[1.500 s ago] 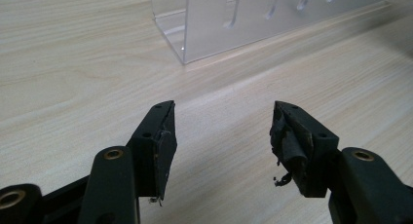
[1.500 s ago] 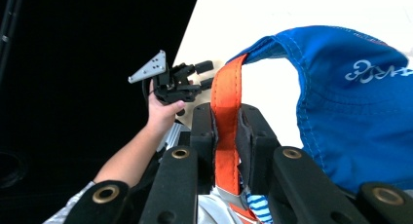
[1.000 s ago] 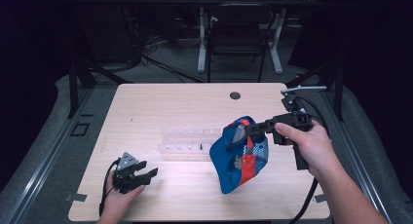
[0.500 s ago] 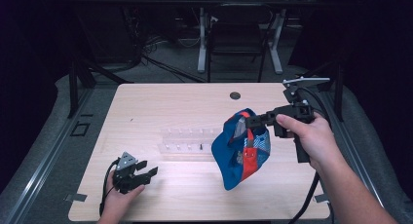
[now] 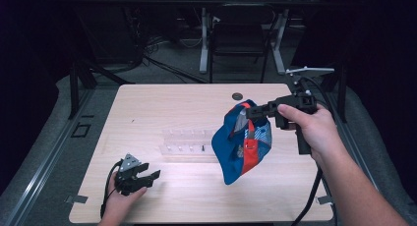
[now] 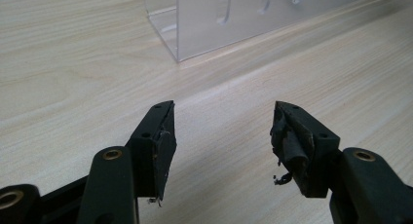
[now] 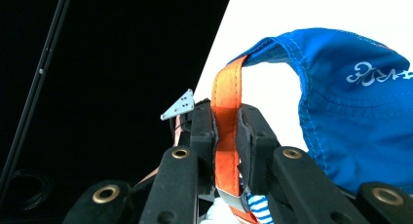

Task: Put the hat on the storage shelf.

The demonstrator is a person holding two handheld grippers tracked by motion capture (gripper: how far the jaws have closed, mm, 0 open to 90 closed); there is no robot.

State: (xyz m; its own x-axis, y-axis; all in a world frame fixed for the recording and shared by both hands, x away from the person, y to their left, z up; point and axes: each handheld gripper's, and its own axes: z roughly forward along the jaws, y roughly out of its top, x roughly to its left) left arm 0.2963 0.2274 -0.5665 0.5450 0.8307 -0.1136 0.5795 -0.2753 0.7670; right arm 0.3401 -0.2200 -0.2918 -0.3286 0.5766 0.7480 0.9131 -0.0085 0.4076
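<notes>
Your blue cap (image 5: 235, 152) with orange strap (image 7: 226, 121) and blue-white checks, black grippers, pale wood table (image 5: 162, 105), clear rack (image 5: 187, 142) at its nine o'clock.

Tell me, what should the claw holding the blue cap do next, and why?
Probably carry it left toward the clear plastic rack. The right claw is shut on the orange strap of the blue fabric cap, which hangs above the wooden table, while the left claw rests open and empty nearby, free to help.

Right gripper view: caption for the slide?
Right gripper shut on the orange strap of a blue cap.
</notes>
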